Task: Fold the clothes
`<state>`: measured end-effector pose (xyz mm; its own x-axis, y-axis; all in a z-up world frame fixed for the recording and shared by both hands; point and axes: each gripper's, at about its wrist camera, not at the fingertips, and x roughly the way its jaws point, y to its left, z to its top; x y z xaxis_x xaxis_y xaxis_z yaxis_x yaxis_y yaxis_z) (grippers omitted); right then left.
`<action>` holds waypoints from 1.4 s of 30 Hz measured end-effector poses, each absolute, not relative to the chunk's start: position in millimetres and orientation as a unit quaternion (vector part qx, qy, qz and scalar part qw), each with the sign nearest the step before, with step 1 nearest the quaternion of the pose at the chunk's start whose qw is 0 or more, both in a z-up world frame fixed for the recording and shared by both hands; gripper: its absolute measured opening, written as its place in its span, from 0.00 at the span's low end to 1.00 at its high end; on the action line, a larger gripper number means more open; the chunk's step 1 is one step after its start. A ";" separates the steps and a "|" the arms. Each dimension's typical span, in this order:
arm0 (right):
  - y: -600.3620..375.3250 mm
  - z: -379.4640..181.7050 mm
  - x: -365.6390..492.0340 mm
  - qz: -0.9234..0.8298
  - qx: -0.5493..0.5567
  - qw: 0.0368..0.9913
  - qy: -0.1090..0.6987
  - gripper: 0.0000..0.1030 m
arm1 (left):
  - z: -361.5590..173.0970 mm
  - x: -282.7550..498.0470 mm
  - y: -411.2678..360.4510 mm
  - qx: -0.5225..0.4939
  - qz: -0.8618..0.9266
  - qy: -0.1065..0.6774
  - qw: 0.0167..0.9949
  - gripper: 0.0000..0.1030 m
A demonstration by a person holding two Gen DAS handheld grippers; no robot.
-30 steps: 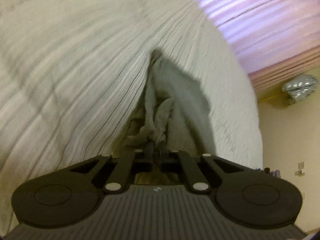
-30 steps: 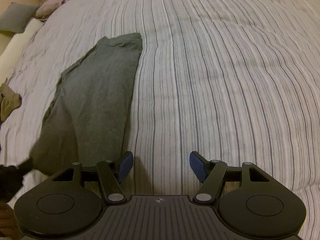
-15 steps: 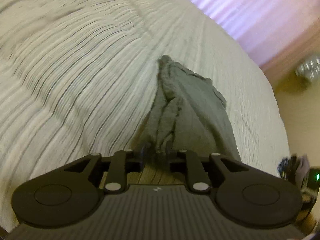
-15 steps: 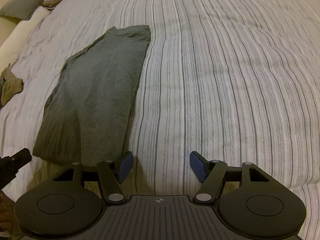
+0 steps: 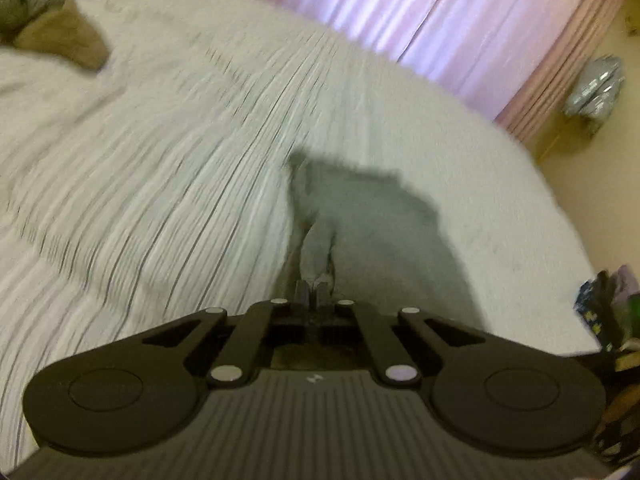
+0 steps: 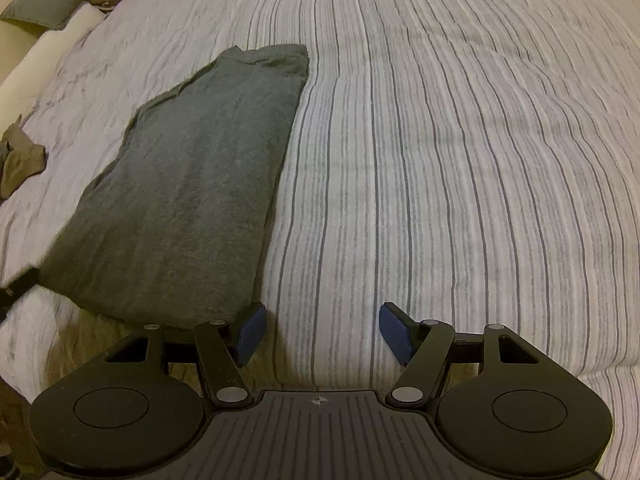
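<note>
Bed [image 6: 460, 160]: covered by a white quilt with thin grey stripes.
Grey garment [image 6: 192, 192]: lies flat, folded lengthwise, left part.
Brown cloth [image 6: 20, 160]: crumpled near left edge.
Pillows [image 6: 44, 4]: far-left corner.

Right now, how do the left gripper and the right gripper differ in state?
The left gripper is shut, pinching a fold of the grey garment; the right gripper is open and holds nothing. The left sits on the garment; the right hangs over bare striped bedding beside it. Both angle down at the bed.

Grey garment [image 6: 188, 184], striped white bedspread [image 6: 460, 160]
</note>
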<state>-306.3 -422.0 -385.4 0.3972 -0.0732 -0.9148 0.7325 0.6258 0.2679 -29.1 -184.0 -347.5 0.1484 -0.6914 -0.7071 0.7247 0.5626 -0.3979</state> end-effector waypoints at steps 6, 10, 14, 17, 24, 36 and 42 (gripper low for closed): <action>-419.7 -383.5 -307.3 -0.265 0.330 0.766 0.484 0.65 | -372.9 -23.0 -172.3 -0.057 -0.413 0.521 0.744 0.00; -425.5 -373.7 -320.2 -0.278 0.359 0.771 0.447 0.65 | -364.3 -14.2 -161.3 -0.082 -0.401 0.528 0.744 0.00; -426.3 -365.1 -319.5 -0.261 0.371 0.790 0.413 0.65 | -348.9 -14.7 -174.0 -0.021 -0.442 0.496 0.747 0.02; -425.0 -373.4 -309.6 -0.241 0.385 0.787 0.417 0.65 | -345.6 -18.5 -192.7 0.041 -0.481 0.475 0.736 0.02; -421.5 -391.9 -297.9 -0.238 0.390 0.778 0.431 0.49 | -356.8 -24.0 -208.3 0.102 -0.520 0.449 0.720 0.00; -430.9 -400.1 -297.2 -0.235 0.414 0.766 0.433 0.48 | -350.9 -6.0 -216.5 0.110 -0.553 0.455 0.690 0.00; -431.0 -401.7 -295.5 -0.232 0.411 0.766 0.437 0.48 | -364.4 4.4 -230.4 0.131 -0.569 0.472 0.661 0.01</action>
<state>-295.5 -431.0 -401.7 0.5093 0.0031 -0.8606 0.7151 0.5548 0.4252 4.4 -230.4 -364.4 -0.0914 -0.6283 -0.7726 0.8756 0.3189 -0.3629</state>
